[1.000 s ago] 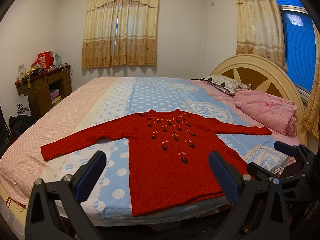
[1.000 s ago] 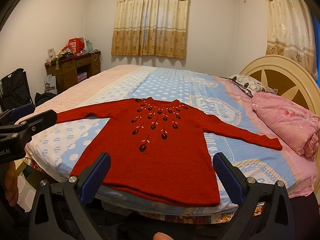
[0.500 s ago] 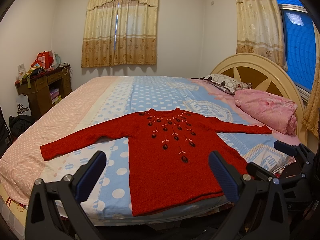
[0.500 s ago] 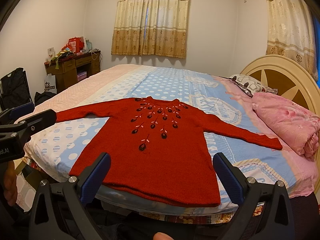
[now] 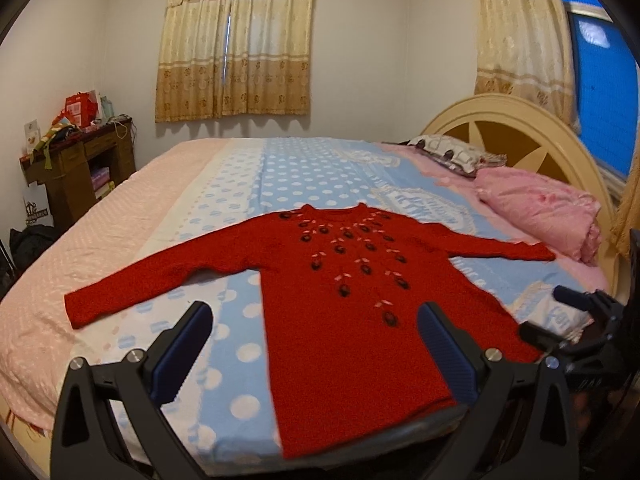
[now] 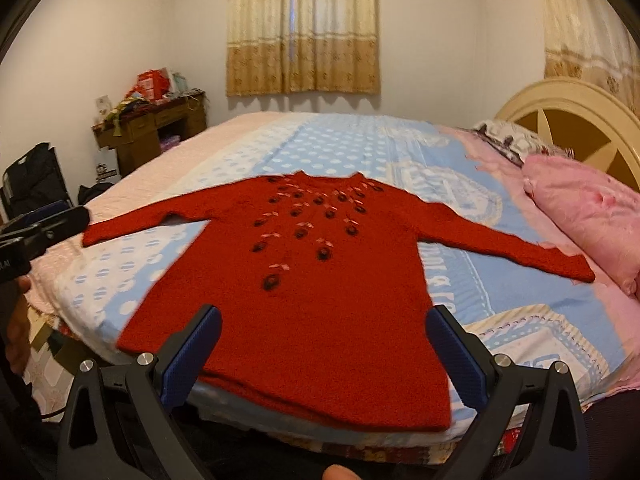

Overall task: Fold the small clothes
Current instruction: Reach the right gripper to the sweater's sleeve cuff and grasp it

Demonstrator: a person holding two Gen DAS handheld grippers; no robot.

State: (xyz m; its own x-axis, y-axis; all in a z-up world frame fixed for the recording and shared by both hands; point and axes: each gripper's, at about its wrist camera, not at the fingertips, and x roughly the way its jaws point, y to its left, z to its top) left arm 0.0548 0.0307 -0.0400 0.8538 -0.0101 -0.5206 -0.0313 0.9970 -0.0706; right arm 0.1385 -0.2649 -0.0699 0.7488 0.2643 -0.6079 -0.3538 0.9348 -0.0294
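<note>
On my left, the left claw (image 5: pixel 312 336) is spread wide and holds nothing, above the bed (image 5: pixel 132 216) edge near the sweater's left sleeve. The red sweater (image 5: pixel 352 304) lies flat, face up, both sleeves out, so I judge no fold made yet: sleeves and body all remain. To the right, my right claw (image 6: pixel 324 338) is likewise agape and empty over the hem.

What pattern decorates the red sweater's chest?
Dark flowers with pink leaves on the red knitted sweater, clearest in the left wrist view.
</note>
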